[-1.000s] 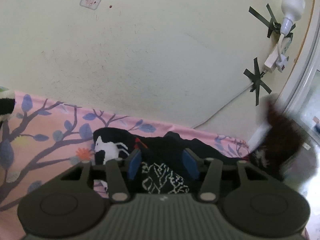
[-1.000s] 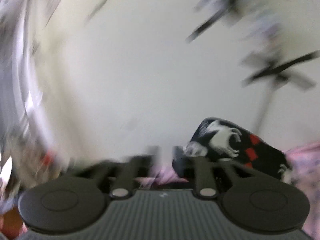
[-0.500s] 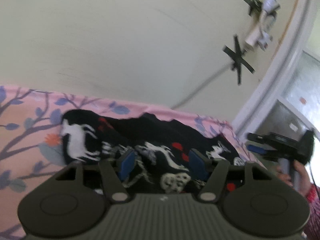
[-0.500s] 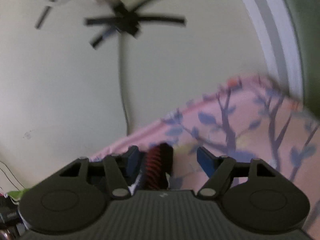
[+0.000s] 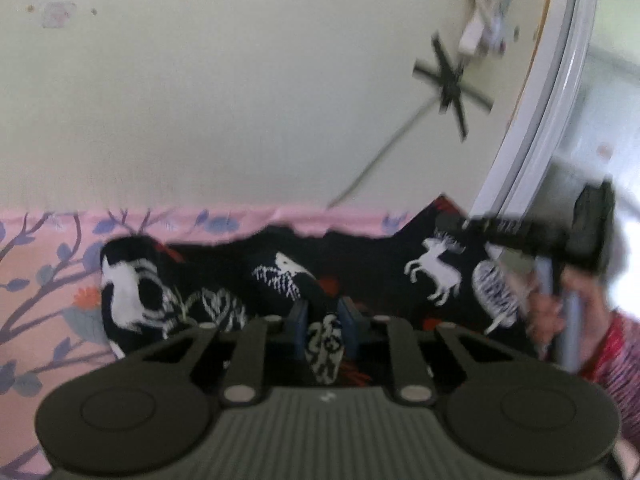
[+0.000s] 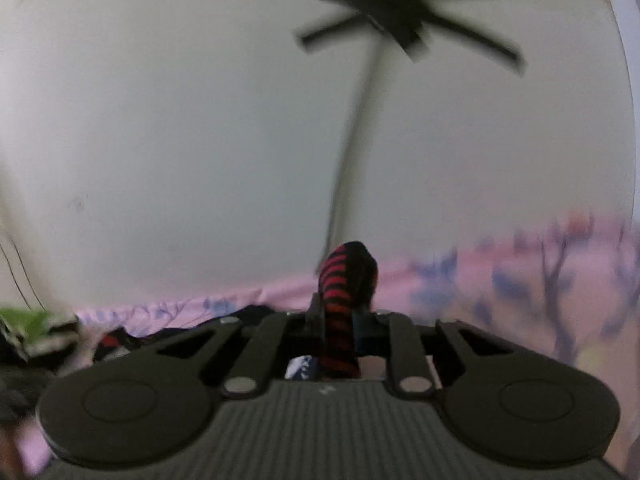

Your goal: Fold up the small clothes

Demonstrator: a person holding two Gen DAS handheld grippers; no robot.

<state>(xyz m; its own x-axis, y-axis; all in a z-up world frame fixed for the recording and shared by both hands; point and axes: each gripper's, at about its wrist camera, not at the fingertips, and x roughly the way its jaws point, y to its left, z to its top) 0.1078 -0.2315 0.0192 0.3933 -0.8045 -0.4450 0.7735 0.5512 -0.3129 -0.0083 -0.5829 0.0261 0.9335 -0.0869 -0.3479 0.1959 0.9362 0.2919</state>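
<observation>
Both grippers have closed in on the garment since a second ago, when their jaws stood spread and the right one was swinging through a blur above the bed.

Across the pink floral bedsheet (image 5: 48,280), against the pale wall (image 5: 240,100), lies the small black garment (image 5: 360,264) printed with white deer and red marks, stretched from left to right along the far edge. In the left wrist view the left gripper (image 5: 322,320) is closing its jaws and pinches a patterned fold of the near hem. To the right, the right gripper (image 6: 339,320) is also closing, nipping a raised bit of red-and-black striped edge; the person's hand (image 5: 556,312) shows holding its handle.

Doing this step well likely means getting both grips firm and level with one another before lifting, so the cloth rises as one straight edge and not a sagging bunch. Carrying the two points together at an even pace toward the far side should lay a clean crease.

A small sticker (image 5: 59,14) sits high on the wall, too blurred to read; no other writing or brand is legible.
</observation>
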